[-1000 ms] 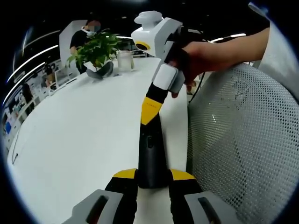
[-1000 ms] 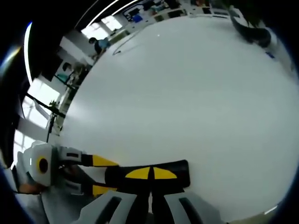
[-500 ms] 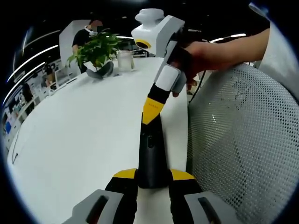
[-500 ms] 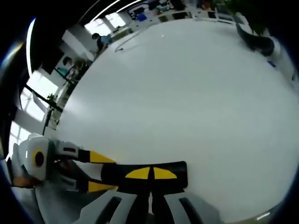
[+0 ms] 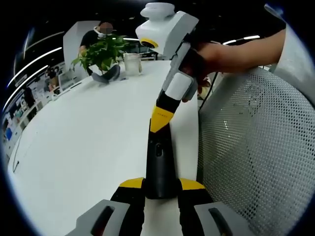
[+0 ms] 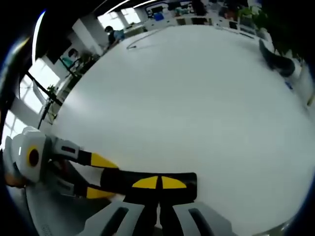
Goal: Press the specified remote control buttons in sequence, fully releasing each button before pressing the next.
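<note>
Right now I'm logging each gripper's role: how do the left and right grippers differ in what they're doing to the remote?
The left gripper clamps the remote by its near end from both sides; the right gripper, closed, rests its tip on the remote's top face. Both have yellow-tipped fingers.

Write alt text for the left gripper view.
The left gripper clamps the near end of a black remote on a white table, while the right gripper's yellow tips touch its far end. A potted plant stands beyond.

Left gripper view looks low along the bench [image 5: 83,142] edge toward the far plant [image 5: 101,51]. Right gripper view looks across it close. Both share the remote [image 5: 159,162].
</note>
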### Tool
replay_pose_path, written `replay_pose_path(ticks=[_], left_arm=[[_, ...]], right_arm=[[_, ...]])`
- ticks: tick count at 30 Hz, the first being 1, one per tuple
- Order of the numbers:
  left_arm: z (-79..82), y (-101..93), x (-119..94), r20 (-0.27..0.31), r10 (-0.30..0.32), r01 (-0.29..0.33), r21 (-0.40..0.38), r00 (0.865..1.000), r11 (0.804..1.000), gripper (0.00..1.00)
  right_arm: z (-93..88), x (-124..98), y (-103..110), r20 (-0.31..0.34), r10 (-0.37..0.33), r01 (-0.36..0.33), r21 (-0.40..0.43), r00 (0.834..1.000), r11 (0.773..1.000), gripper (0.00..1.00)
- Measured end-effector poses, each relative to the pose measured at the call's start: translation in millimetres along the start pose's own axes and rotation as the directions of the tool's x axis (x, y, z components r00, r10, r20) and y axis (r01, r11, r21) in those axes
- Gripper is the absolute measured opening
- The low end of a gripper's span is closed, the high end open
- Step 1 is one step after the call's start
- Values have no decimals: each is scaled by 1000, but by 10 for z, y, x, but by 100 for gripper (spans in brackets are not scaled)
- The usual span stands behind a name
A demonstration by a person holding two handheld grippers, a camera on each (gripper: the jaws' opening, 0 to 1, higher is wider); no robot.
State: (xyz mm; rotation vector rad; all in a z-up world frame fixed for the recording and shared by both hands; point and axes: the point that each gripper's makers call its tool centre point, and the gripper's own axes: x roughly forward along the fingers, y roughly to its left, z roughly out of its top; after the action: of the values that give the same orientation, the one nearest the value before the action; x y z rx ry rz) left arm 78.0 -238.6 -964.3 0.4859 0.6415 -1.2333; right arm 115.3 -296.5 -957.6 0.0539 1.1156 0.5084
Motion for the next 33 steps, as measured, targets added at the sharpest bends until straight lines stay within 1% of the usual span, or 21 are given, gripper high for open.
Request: replay_pose_path(ticks=[2,8,10,13,15,22,33], left_arm=[[1,-1,1,0,1,-1,2,1000,1000,25],[-7,-4,-3,-1,-1,1,4,1000,1000,24],[-12,-4,-7,-2,-3,3,3,1000,1000,24],[-10,-9,-9,-2,-3,3,3,1000,1000,24],[-13,-10,-10,-2,-4,4,3,1000,1000,24],[-19,-10,-15,-3,-5,5,5,1000,1000,24],[-18,-9,-1,-4,-8,8,4,1000,1000,24]], right_arm=[[-2,-2,0,5,-4,4,-22,1000,1000,0],[6,-4,-11,-6,12,-12,20,1000,1000,0],[-1,-2,5,-14,10,-10,2,1000,1000,0],[-6,5,10,-19,-13,12,-48,1000,999,0],[-14,-2,19,-22,-18,17,-58,1000,998,0],[-30,-2,8,-34,1,-2,-17,999,1000,0],[-32,5,2,-22,3,-4,-27,1000,1000,0]])
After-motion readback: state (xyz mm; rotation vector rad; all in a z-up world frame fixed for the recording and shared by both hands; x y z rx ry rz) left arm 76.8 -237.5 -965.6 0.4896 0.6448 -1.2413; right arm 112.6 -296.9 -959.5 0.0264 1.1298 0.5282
